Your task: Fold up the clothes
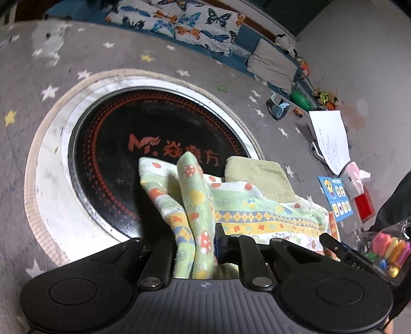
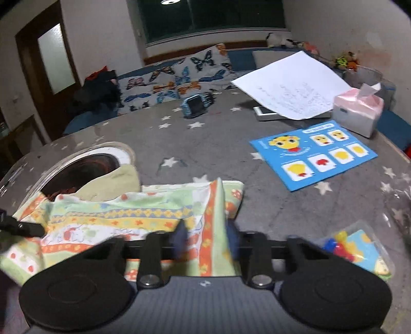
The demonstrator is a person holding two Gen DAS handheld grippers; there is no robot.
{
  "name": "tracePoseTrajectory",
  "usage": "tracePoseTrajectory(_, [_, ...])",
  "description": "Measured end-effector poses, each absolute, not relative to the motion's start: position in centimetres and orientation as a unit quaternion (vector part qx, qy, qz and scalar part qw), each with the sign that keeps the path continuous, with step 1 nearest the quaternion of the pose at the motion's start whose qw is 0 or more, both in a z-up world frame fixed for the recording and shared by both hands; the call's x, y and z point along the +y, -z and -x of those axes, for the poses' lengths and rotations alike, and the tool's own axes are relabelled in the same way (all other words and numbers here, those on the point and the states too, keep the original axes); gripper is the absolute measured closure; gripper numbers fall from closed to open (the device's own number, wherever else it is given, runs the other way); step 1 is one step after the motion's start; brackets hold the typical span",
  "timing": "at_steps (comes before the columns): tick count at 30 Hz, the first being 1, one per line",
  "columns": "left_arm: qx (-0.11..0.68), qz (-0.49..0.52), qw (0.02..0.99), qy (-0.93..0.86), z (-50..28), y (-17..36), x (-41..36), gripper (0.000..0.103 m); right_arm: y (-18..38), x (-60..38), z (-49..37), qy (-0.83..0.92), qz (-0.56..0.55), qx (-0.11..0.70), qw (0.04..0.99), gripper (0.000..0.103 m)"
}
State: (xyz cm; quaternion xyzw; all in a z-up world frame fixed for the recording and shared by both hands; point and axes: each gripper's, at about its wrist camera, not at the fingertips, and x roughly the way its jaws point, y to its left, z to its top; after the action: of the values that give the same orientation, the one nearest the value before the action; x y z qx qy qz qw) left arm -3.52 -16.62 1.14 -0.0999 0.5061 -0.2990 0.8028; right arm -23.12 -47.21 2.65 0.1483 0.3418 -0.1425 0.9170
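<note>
A round tabletop (image 2: 205, 144) under a grey cover with white and yellow stars fills both views, with a black glass hob (image 1: 123, 159) ringed in steel sunk into it. The patterned garment (image 1: 257, 210), pale green with orange and yellow bands, lies at the near edge, partly over the hob's rim and over a plain green cloth (image 1: 259, 177) folded beneath it. The left tongs (image 1: 195, 246) are closed on a raised fold of the garment. The right tongs (image 2: 205, 244) stand around another upright fold near the garment's right end; the picture is blurred there, so whether the pads press on it I cannot tell. Towards the far right edge lie a blue picture card (image 2: 313, 154), a pink tissue box (image 2: 357, 113), a white sheet of paper (image 2: 290, 84) and a small blue watch (image 2: 195, 104). Beyond the tabletop runs a blue bench with a butterfly-print cushion (image 2: 174, 77), then a dark window (image 2: 210, 18) and a brown door (image 2: 48, 59).
</note>
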Motion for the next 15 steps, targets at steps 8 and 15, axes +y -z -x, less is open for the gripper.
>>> tracePoseTrajectory(8, [0.478, 0.07, 0.816, 0.317, 4.2, -3.5, -18.4, 0.093, -6.0, -45.7, 23.9, 0.146, -0.097, 0.306, 0.936, 0.095])
tracePoseTrajectory(15, [0.452, 0.052, 0.821, 0.345, 4.5, -5.8, -22.2, 0.093, -9.9, -46.2, 24.3, 0.177, -0.042, 0.268, 0.946, 0.099])
